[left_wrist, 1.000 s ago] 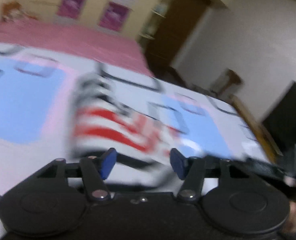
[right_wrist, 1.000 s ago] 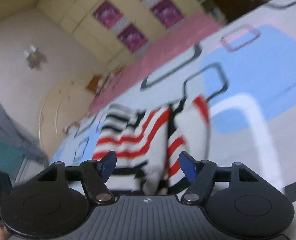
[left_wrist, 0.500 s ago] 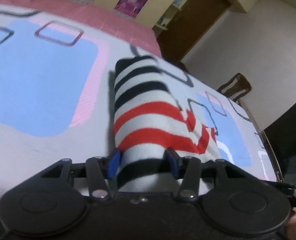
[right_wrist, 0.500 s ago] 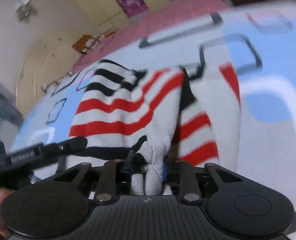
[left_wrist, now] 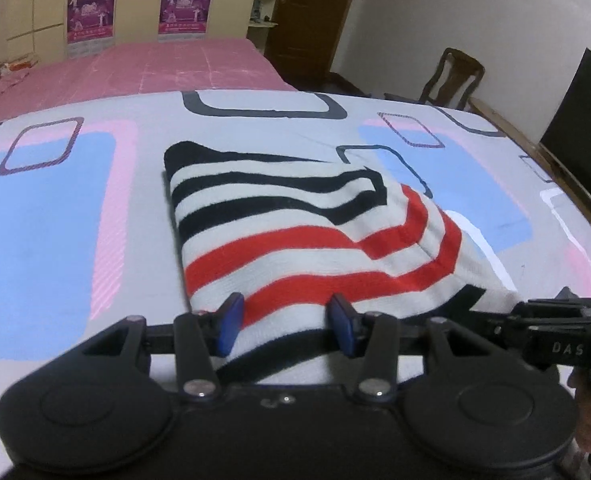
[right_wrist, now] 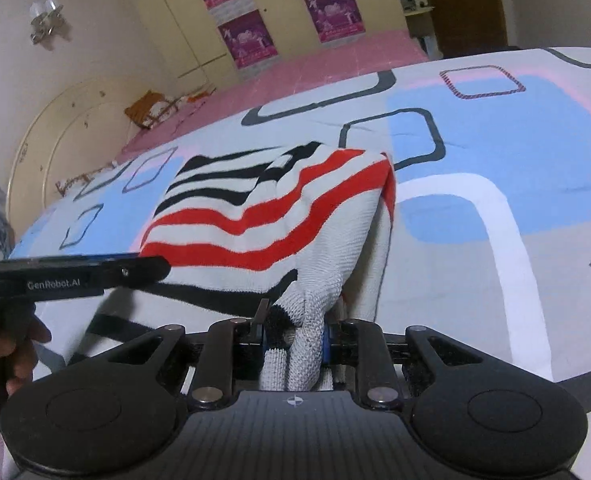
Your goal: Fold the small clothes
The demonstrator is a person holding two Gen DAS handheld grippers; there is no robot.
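striped sweater (left_wrist: 295, 232) lies on the bed (left_wrist: 43, 216), on the patterned sheet, partly folded, black stripes at the far end, red stripes nearer me. near hem is off the sheet and runs into both tools.

my right hand-held gripper (right_wrist: 295, 338) is clamped together on a bunched white knit corner of the sweater, cloth squeezed between the blue pads and sticking out toward the camera. from that pinch the fabric rises in a ridge, so the right side is lifted and draped over the rest, i judge that's to carry this edge across for a fold.

my left hand-held gripper (left_wrist: 287, 322) has its fingers apart, blue fingertips (left_wrist: 231, 316) either side of the near hem with the fabric lying between them. can't tell if the pads touch the cloth, no squeeze visible, so i read it as not gripping. it sits by the hem on the left, probably to pin or take that corner while the right side pulls.

each wrist view shows the other tool poking in from the side, both close together at the near edge.

fold looks midway: one layer doubled, not flat yet. risk i see: knit is loose and stretchy, a one-corner pinch could drag the whole piece instead of folding it.

pink cover (left_wrist: 135, 68) behind, chair (left_wrist: 455, 76) far right, not involved.
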